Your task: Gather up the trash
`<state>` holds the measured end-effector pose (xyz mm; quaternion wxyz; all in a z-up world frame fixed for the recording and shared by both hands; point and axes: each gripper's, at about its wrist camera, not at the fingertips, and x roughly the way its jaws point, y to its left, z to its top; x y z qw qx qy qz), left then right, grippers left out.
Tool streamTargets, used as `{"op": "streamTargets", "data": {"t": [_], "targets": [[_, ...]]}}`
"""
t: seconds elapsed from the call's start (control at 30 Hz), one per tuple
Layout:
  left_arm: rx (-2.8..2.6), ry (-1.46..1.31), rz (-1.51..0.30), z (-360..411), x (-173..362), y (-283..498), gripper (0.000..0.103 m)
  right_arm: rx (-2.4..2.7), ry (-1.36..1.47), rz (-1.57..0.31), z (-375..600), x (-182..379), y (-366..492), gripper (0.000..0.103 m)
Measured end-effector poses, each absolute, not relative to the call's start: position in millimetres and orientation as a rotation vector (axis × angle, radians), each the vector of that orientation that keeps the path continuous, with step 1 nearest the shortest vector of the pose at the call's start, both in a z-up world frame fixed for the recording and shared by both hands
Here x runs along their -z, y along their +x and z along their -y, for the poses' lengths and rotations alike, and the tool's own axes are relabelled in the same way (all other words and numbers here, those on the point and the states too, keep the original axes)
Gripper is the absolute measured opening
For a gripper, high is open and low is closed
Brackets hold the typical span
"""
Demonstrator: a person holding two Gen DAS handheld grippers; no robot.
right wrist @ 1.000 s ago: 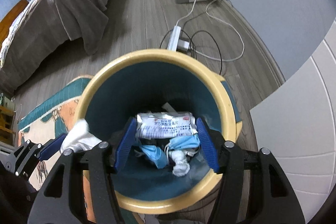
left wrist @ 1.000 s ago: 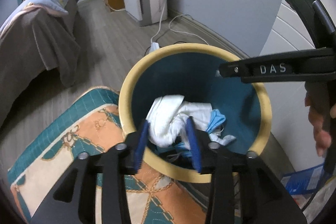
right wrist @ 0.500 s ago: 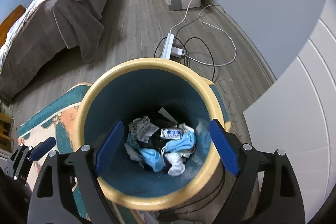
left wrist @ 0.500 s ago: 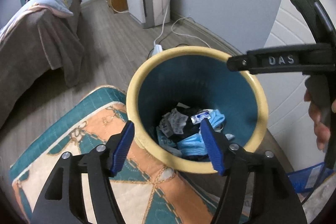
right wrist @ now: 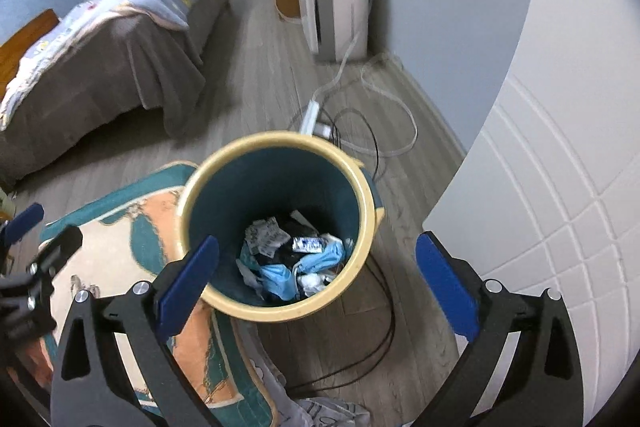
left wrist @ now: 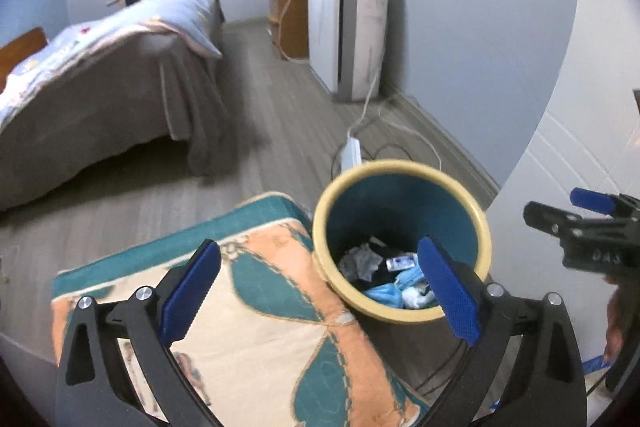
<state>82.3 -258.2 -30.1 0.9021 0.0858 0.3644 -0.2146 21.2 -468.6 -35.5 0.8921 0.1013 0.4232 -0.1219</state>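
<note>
A round trash bin [left wrist: 404,171] [right wrist: 276,141] with a cream rim and teal inside stands on the wood floor beside a rug. At its bottom lies the trash [left wrist: 394,279] [right wrist: 292,255]: blue face masks, crumpled white tissue and small wrappers. My left gripper [left wrist: 320,291] hangs above the bin's near rim, its jaws still opening wide with nothing between the blue pads. My right gripper [right wrist: 316,287] is over the bin's front edge, jaws also opening, empty. The right gripper shows at the right edge of the left wrist view [left wrist: 588,227].
A patterned teal and orange rug [left wrist: 248,299] [right wrist: 132,239] lies left of the bin. A power strip [right wrist: 310,115] and loose cables [right wrist: 384,307] run around the bin. A bed [left wrist: 100,83] stands at the left, a white appliance [left wrist: 348,27] by the far wall, a white panelled door [right wrist: 560,187] at the right.
Both grippers let go of their trash, tissue from the left and a wrapper from the right, which dropped into the bin. Both jaws widened and both grippers rose away from the bin.
</note>
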Motion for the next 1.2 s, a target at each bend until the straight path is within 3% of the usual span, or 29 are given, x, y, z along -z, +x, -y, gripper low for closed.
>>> {"op": "streamTargets", "data": {"t": [0.57,1.2], "targets": [[0.403,0.200,-0.711,233.4,1.4,29.6,0.098,0.250,0.135,-0.749,438.4,-9.4,-38.8,0.097],[0.449,0.218,-0.705,230.1,0.6,23.6,0.098,0.254,0.073,-0.724,417.4,-12.9,-42.2,0.097]]}}
